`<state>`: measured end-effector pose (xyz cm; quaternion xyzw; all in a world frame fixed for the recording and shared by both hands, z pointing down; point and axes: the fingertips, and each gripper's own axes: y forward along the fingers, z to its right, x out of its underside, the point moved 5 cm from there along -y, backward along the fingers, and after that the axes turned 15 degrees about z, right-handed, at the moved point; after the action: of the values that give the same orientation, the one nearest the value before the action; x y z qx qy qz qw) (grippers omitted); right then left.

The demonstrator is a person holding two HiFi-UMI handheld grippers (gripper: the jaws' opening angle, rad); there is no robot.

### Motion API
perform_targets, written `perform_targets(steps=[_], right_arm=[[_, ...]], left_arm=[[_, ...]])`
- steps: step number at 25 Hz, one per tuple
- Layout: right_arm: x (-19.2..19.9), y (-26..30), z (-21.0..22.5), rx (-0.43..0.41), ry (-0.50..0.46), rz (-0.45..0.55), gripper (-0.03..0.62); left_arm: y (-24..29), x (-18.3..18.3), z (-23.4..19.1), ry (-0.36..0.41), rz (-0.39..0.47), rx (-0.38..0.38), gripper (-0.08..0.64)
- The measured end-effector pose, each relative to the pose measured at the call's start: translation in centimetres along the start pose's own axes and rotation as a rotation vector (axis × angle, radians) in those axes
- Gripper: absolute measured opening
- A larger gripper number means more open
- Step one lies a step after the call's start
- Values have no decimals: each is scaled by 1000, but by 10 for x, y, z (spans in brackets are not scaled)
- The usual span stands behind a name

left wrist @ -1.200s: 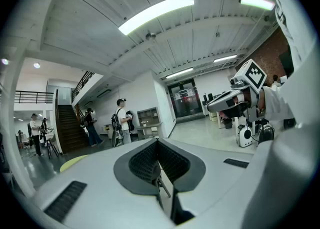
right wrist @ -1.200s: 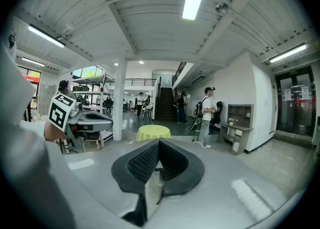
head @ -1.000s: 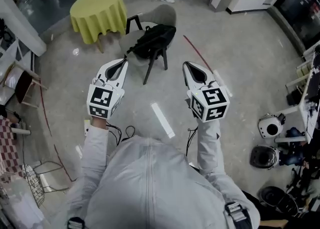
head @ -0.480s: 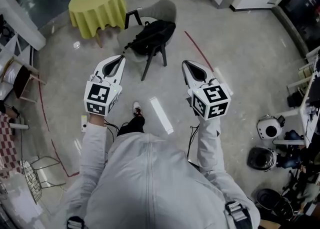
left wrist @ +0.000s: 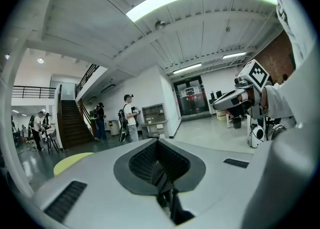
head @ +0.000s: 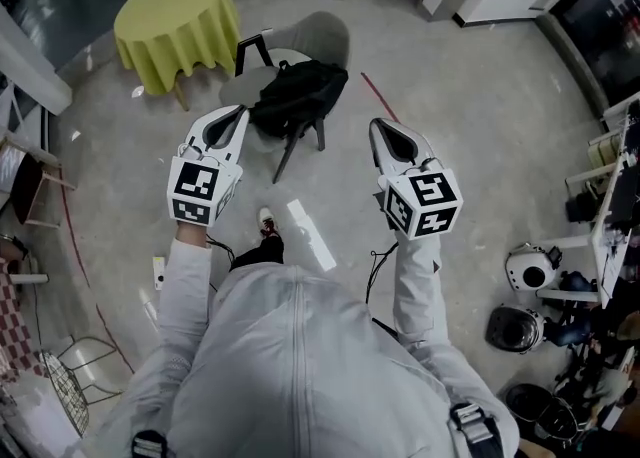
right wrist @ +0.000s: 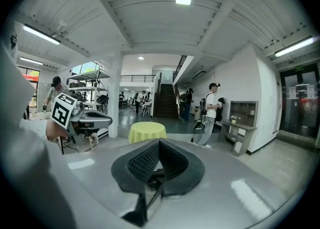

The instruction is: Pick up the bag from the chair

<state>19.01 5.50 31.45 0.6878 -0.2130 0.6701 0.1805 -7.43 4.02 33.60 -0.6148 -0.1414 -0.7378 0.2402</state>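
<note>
We stand short of the chair, where the black bag lies slumped on the seat. Our left gripper hovers near the chair's left side and our right gripper off to its right, each with jaws pressed together on nothing.

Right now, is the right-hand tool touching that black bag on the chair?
Apart. The head view shows a strip of bare floor between the right tool and the bag, which rests on the chair ahead.
</note>
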Motion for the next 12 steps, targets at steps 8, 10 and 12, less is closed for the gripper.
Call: perform_targets(steps=[8,10,12], right_arm=[[-1,119,43,44,-28,-22,9],[4,144,50,52,-4,-35,11],[10,166,56,62,12,-54,11]], left_arm=[[87,21,-91,-13,-16,12,6],[105,27,-108,-13,-20,19,6],[120,38,-124,-21,-34,30,6]])
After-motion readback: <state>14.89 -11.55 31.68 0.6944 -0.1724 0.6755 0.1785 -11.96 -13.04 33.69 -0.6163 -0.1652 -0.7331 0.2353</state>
